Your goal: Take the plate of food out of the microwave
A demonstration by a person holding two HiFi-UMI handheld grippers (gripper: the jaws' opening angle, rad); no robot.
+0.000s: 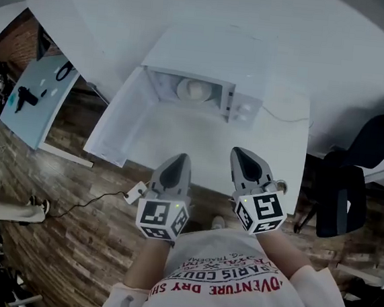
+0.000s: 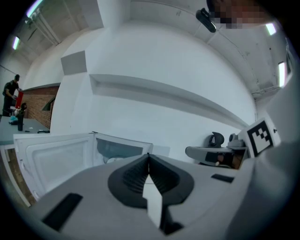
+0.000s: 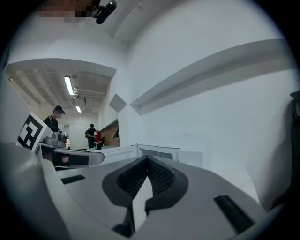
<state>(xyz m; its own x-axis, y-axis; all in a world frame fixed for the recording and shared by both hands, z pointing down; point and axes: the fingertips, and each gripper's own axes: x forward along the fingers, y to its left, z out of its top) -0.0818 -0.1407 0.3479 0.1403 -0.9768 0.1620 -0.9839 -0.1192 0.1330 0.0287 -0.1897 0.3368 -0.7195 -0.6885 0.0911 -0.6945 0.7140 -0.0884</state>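
A white microwave (image 1: 244, 107) stands at the back of a white table (image 1: 283, 155), its door (image 1: 117, 119) swung wide to the left. Inside its cavity sits a pale plate of food (image 1: 191, 89). My left gripper (image 1: 180, 158) hovers over the table's near edge, jaws shut and empty. To its right, my right gripper (image 1: 246, 152) is shut on nothing too. In the left gripper view the open door (image 2: 56, 161) and cavity (image 2: 119, 150) lie ahead beyond my left gripper (image 2: 149, 154). The right gripper view shows the microwave (image 3: 157, 152) ahead of my right gripper (image 3: 148, 159).
A black office chair (image 1: 350, 192) stands right of the table. A light blue table (image 1: 35, 97) with small dark items is at the far left. A cable and plug (image 1: 134, 192) trail over the wooden floor. People stand far off in the right gripper view.
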